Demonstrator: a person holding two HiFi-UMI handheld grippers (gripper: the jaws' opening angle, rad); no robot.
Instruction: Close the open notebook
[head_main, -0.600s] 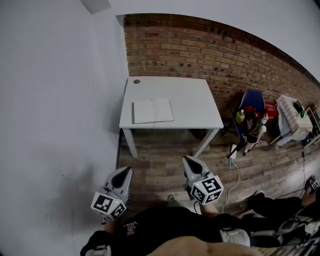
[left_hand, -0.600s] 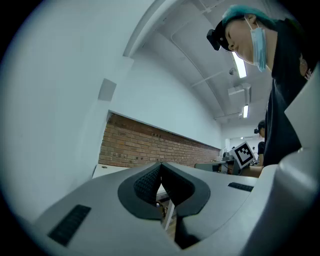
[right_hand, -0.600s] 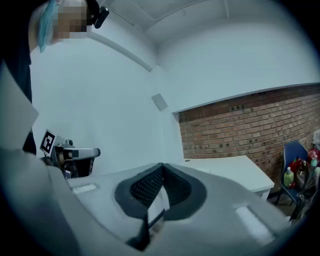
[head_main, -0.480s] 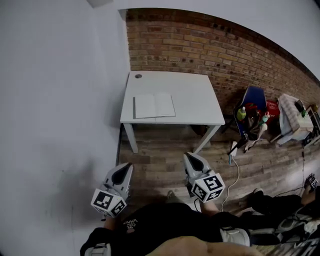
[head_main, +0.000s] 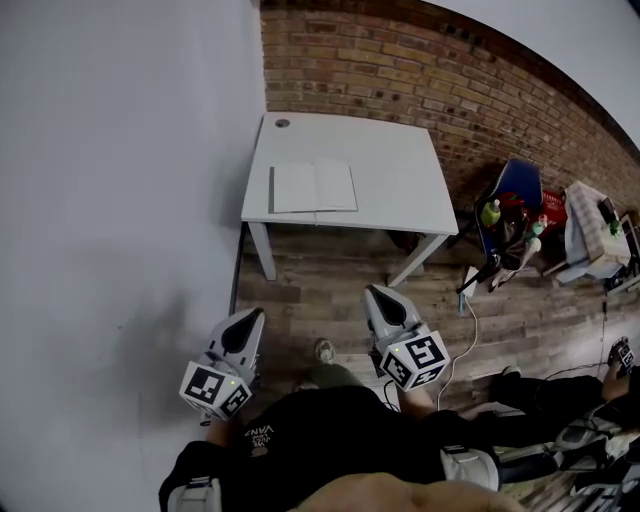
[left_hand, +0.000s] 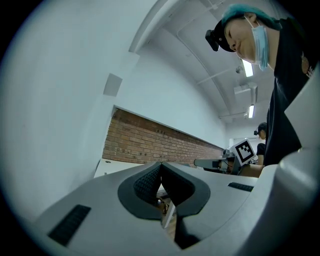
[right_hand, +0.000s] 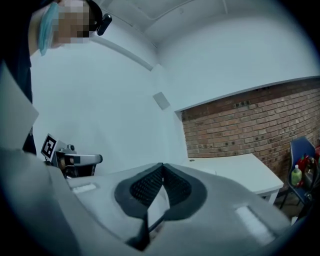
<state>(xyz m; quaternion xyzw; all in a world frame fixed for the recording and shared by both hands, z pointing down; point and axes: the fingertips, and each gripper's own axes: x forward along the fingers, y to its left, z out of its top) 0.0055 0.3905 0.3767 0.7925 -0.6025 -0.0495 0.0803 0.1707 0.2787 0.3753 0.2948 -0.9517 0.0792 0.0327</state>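
**A:** You're standing on the wood floor, well short of the white table, which sits in the corner against the brick wall. By my reading, nothing of the job has begun.

**B:** And the notebook lies flat open on that table, towards its front left, near the front edge. That's your worry: shove a cover sideways and the whole book could slide off that edge.

**A:** Your left gripper is pinched fully together with nothing in it. Your right gripper is the same, pads meeting, empty. Both hang well back from the table.

**B:** Closed like that, you can't pinch a cover. You'd have to part the jaws or hook a tip under, and a tip may lift just one thin page instead of the whole half.

**A:** Watch the white cable on the floor, off the table's front right leg. Step wide to that side and it could catch your foot.
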